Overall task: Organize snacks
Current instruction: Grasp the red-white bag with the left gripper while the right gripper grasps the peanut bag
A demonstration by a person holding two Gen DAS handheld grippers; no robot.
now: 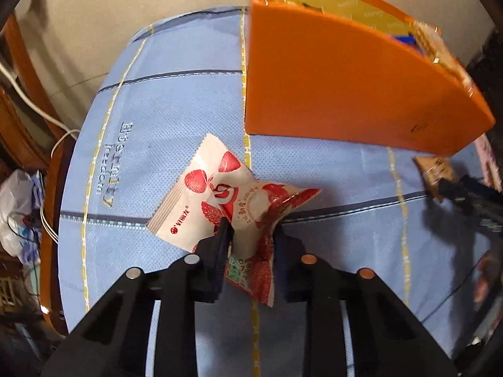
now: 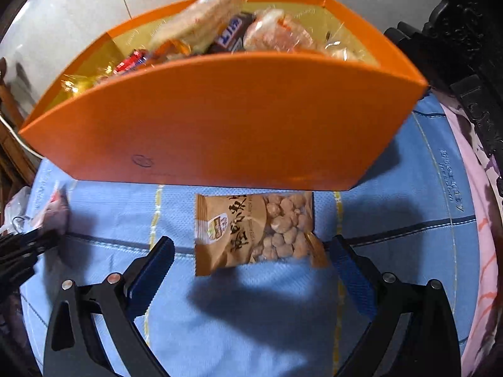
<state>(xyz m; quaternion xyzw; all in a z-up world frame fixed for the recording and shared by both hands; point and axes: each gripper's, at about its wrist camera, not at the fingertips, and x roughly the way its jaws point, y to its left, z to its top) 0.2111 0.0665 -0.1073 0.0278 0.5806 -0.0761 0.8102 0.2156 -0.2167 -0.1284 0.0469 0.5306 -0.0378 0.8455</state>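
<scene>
A blue cloth (image 1: pixel 163 163) covers the desk. The left tool (image 1: pixel 251 226) pinches a lychee packet (image 1: pixel 220 201) at 6 o'clock of the orange box (image 2: pixel 220 119). The right tool (image 2: pixel 251 251) gapes around a nut packet (image 2: pixel 251 232) touching neither pad. A grey floor (image 1: pixel 125 6) lies beyond.

the orange box (image 1: pixel 345 88) runs off the top at 12 o'clock — the brown packet (image 1: pixel 435 172) at 3 o'clock is blurry.

Left tongs (image 1: pixel 251 224) point steeply down, jaws pinched on a crumpled packet. Right tongs (image 2: pixel 251 251) point steeply down, jaws spread wide, gripping nothing.
</scene>
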